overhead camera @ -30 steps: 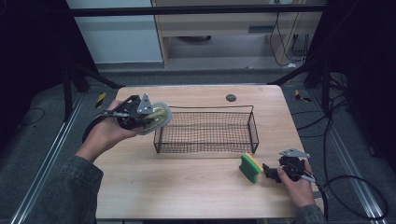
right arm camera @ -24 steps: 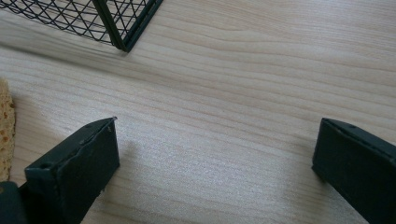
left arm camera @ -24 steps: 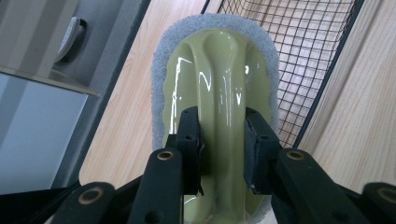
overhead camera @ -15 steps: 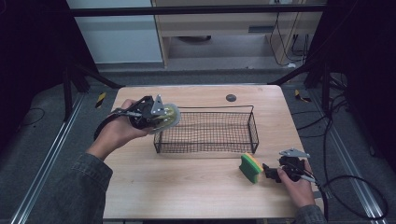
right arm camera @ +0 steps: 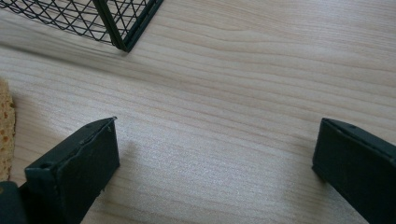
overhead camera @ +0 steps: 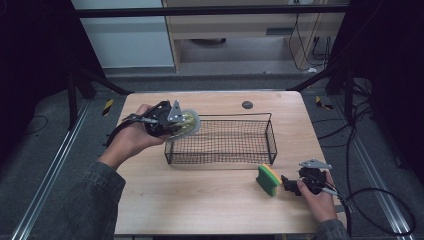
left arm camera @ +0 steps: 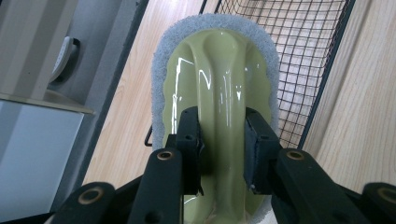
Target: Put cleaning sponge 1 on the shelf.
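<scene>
High view: left gripper (overhead camera: 186,123) clenched on ridge handle of pale green scrubber pad (left arm camera: 215,88), held above left end of wire basket (overhead camera: 272,135), which sits mid-tabletop toward far edge. Right gripper (overhead camera: 290,184) released, jaws wide, resting near right front corner of tabletop, just beside green-and-yellow sponge (overhead camera: 268,179). Likely step: drop scrubber into basket. To do well: carry fully past left rim, lower toward mesh floor, level pad, then release so it lands flat without catching wire.

Wooden table (overhead camera: 210,195): wire basket (overhead camera: 222,142), sponge (overhead camera: 268,179)
</scene>
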